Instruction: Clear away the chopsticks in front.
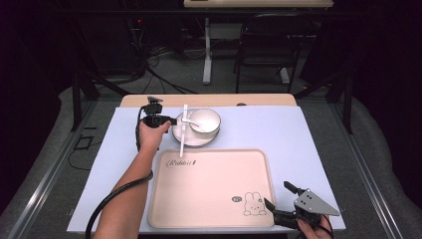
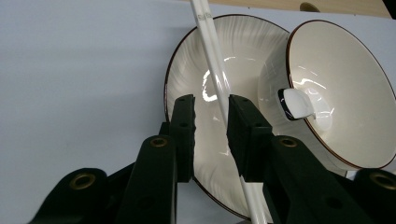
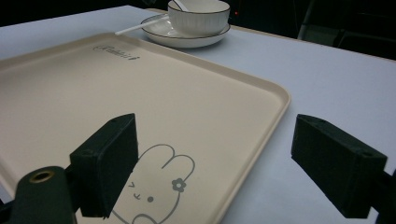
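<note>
A pair of white chopsticks (image 2: 215, 79) lies across a plate (image 2: 187, 70) beside a bowl (image 2: 345, 84) on the bench. The left gripper (image 2: 211, 122) is set astride them, jaws narrowed with one pad touching — ready to lift. The right gripper (image 3: 229, 163) is held wide open at the tray's (image 3: 196, 107) corner.

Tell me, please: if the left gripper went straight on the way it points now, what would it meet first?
Probably the white chopsticks between its jaws, then the plate beneath; depth is unclear.

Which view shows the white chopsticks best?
The left gripper view: the chopsticks run large across the plate, between the left gripper's jaws. The high view shows them as a thin white line, the right gripper view just an end poking past the plate.
</note>
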{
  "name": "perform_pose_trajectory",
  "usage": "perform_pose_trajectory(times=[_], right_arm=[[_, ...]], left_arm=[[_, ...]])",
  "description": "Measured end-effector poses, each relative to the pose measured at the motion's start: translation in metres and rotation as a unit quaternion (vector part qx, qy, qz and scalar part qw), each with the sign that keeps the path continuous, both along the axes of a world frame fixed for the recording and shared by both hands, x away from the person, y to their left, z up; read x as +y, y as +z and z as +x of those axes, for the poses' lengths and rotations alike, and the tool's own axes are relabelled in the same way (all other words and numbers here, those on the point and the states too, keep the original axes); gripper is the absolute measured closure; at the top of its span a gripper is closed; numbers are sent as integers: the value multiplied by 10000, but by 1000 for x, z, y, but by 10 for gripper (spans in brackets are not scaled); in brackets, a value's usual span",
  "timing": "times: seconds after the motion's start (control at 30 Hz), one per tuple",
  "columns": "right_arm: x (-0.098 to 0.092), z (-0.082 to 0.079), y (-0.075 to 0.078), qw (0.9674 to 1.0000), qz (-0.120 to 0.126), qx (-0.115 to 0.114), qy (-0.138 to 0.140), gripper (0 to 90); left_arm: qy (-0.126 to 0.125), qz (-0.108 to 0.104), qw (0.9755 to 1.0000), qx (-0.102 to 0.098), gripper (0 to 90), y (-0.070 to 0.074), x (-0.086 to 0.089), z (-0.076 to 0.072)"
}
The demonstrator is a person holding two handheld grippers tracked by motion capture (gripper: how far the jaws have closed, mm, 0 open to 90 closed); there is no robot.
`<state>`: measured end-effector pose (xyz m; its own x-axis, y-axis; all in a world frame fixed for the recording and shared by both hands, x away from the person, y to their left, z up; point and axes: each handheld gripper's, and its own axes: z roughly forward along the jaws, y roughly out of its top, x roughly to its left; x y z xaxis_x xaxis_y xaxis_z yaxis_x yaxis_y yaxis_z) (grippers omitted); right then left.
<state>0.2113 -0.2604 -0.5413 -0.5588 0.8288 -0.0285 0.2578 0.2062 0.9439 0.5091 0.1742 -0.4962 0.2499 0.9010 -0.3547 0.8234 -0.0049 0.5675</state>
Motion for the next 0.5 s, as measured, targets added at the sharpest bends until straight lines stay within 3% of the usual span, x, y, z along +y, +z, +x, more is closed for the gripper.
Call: perform_pose_trajectory(times=[0.5], right_arm=[[-1,0,0,10000,-5,-7,-9,143]], left_arm=[[-39,-96,9999,133,745,-16,-12,6]])
